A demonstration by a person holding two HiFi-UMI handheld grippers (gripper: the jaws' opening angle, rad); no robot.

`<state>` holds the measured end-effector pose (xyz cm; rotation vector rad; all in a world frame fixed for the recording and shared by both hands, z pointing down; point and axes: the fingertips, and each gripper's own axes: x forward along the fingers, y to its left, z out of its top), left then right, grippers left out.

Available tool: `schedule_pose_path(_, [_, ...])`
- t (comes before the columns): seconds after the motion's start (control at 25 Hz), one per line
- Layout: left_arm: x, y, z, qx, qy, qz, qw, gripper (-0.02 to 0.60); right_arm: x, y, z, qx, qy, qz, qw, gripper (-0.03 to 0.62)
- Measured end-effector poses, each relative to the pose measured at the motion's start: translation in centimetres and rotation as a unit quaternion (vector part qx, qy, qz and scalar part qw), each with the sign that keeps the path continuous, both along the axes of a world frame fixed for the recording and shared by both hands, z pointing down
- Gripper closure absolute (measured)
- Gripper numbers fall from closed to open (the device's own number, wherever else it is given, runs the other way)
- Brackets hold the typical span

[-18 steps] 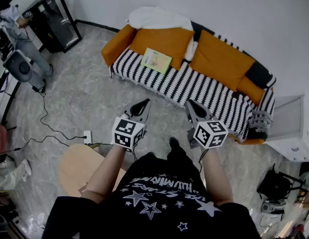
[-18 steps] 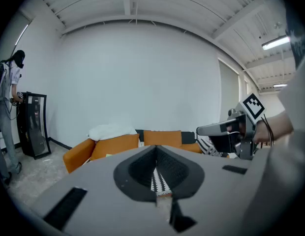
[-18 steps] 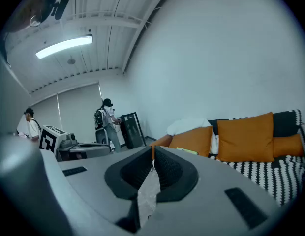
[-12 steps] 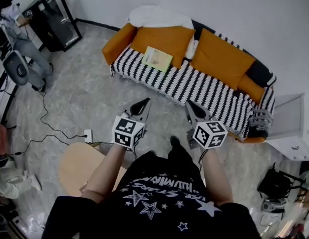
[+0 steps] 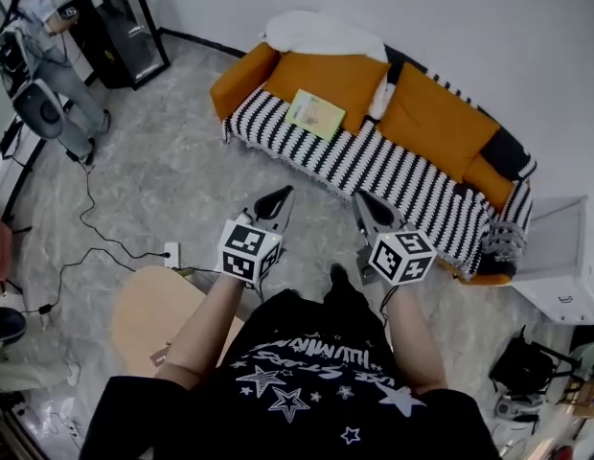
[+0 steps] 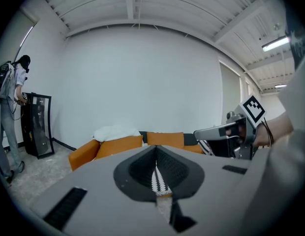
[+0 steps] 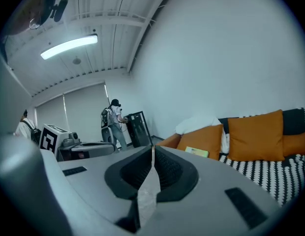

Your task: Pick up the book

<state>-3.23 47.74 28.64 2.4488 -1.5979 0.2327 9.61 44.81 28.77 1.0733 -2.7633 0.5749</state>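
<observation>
A thin green-and-yellow book [image 5: 315, 114] lies flat on the striped throw at the left end of the orange sofa [image 5: 426, 113]; the right gripper view shows the book [image 7: 197, 152] against an orange cushion. Both grippers are held side by side over the floor, well short of the sofa and pointing toward it. My left gripper [image 5: 279, 199] is shut with nothing in it, its jaws meeting in a thin slit [image 6: 155, 150]. My right gripper [image 5: 365, 202] is shut and empty too [image 7: 152, 149]. The book is hidden behind the jaws in the left gripper view.
A white blanket [image 5: 321, 34] lies on the sofa back. A black cabinet [image 5: 132, 25] and a person [image 5: 43, 51] stand at the far left. Cables and a power strip [image 5: 171, 254] cross the floor. A round wooden stool [image 5: 155, 316] is beside me, a white cabinet [image 5: 563, 262] at right.
The head view has shifted, so the sofa and book sit slightly further right in the picture. The person at the far left has moved. Both grippers keep their place and stay shut.
</observation>
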Motion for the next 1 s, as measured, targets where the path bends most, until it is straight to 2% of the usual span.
schedule_pose_path(0.24, [-1.8, 1.0, 0.5, -0.007, 0.012, -0.016, 0.9998, 0.574, -2.9, 1.4, -0.9, 0.016, -0.011, -0.050, 0.999, 0.559])
schedule_pose_path(0.56, [-3.5, 1.3, 0.9, -0.007, 0.022, -0.036, 0.9991, 0.574, -3.3, 0.5, 0.2, 0.005, 0.001, -0.043, 0.999, 0.557])
schedule_pose_path(0.76, [-4.2, 0.6, 1.3, -0.013, 0.017, -0.043, 0.9988, 0.574, -4.1, -0.6, 1.7, -0.001, 0.028, -0.056, 0.998, 0.558])
schedule_pose_path(1.0, [-4.6, -1.7, 1.5, -0.019, 0.008, -0.047, 0.9987, 0.574, -4.4, -3.2, 2.6, -0.024, 0.007, -0.048, 0.999, 0.557])
